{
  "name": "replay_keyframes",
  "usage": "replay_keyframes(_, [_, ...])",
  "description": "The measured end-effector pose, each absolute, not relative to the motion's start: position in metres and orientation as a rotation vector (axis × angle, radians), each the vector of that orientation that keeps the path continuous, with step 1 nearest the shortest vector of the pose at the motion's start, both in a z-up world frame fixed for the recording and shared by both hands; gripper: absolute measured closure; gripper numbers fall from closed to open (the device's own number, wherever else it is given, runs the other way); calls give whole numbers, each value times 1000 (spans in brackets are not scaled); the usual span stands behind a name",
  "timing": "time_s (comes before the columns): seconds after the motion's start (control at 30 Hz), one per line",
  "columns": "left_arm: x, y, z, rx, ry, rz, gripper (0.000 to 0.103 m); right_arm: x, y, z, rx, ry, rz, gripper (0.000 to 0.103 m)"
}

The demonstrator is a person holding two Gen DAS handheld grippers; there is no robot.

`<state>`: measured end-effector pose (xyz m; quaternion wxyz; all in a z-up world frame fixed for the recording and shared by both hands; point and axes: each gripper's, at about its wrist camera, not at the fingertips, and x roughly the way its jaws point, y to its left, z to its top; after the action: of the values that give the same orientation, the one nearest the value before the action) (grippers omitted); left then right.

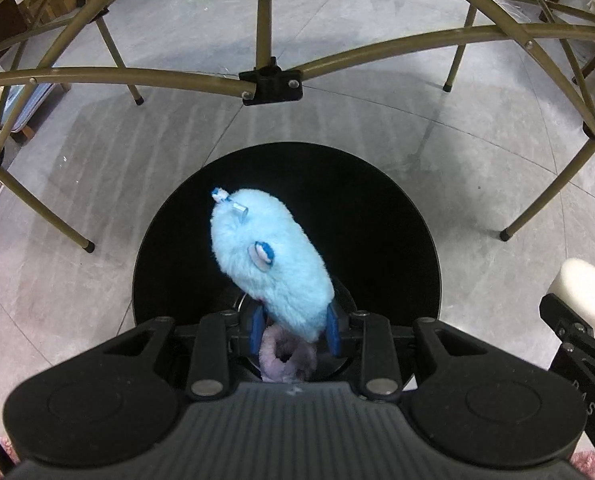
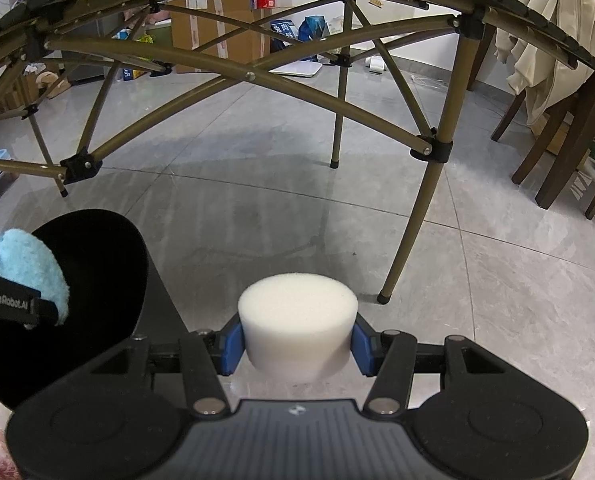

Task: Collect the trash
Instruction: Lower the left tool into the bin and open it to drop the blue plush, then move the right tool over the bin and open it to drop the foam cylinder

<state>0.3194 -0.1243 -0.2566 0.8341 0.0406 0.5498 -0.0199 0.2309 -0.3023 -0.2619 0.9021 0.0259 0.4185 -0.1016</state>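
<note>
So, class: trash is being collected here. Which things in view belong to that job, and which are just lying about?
Part of the job:
- blue fluffy toy, held by the left gripper
- white foam cylinder, held by the right gripper
- black bin

Just lying about:
- folding table frame
- cardboard boxes
- wooden chair

Two grippers, one gripping one fluffy blue plush toy, the other one white foam cylinder; one black bin; one lilac plush ring beneath; one folding metal frame overhead.
</note>
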Motion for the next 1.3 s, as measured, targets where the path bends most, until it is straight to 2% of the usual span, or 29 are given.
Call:
replay_keyframes(0.07, [319, -123, -256, 77, 1171, -53, 64, 231, -303, -262, 57, 868, -212, 50])
replay_keyframes(0.13, [317, -123, -253, 93, 1155, -45, 32, 231, -303, -262, 61, 870, -213, 50])
replay_keyframes(0.17, [316, -122, -250, 98, 1143, -36, 22, 231, -303, -262, 63, 871, -213, 50])
replay_keyframes(0.2, [316, -122, -249, 100, 1133, -28, 6, 231, -304, -263, 63, 872, -214, 50])
replay_keyframes(0.23, [316, -120, -246, 98, 1117, -20, 2, 231, -304, -263, 65, 872, -215, 50])
replay_keyframes(1.3, [303, -72, -210, 103, 1010, -6, 0, 230, -283, -250, 85, 931, -162, 50])
